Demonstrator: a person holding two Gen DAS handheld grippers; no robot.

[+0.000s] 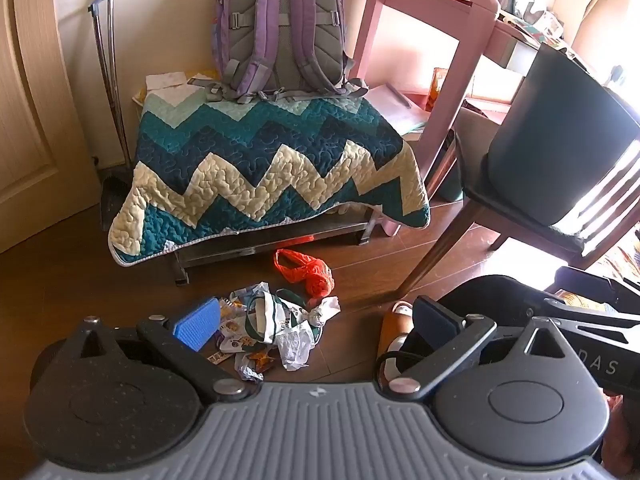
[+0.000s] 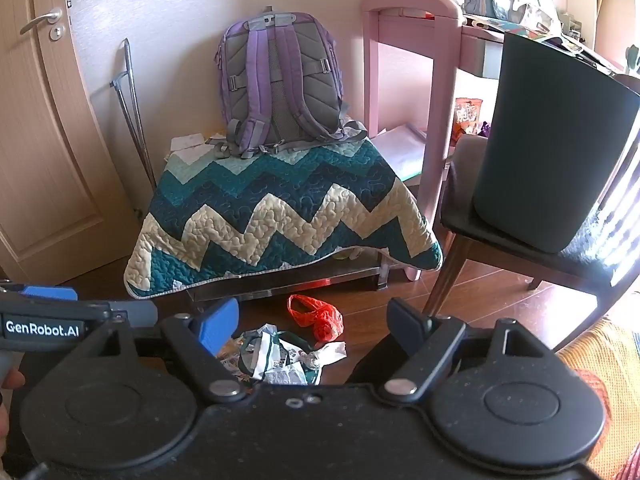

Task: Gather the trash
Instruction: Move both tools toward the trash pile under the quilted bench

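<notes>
A pile of crumpled wrappers and paper trash (image 1: pixel 276 332) lies on the wooden floor before a low bench; it also shows in the right wrist view (image 2: pixel 280 354). A red plastic bag (image 1: pixel 310 270) lies just behind the pile, seen too in the right wrist view (image 2: pixel 320 318). My left gripper (image 1: pixel 316 322) is open and empty, held above the pile. My right gripper (image 2: pixel 312 320) is open and empty, also above the pile. The left gripper's body (image 2: pixel 44 320) shows at the left of the right wrist view.
A zigzag quilt (image 1: pixel 264 168) covers the low bench, with a purple backpack (image 1: pixel 280 28) on top. A chair holding a dark bin (image 1: pixel 556 140) stands at right beside a pink desk (image 1: pixel 448 40). A door (image 2: pixel 44 140) is at left. A brown slipper (image 1: pixel 394 328) lies by the right finger.
</notes>
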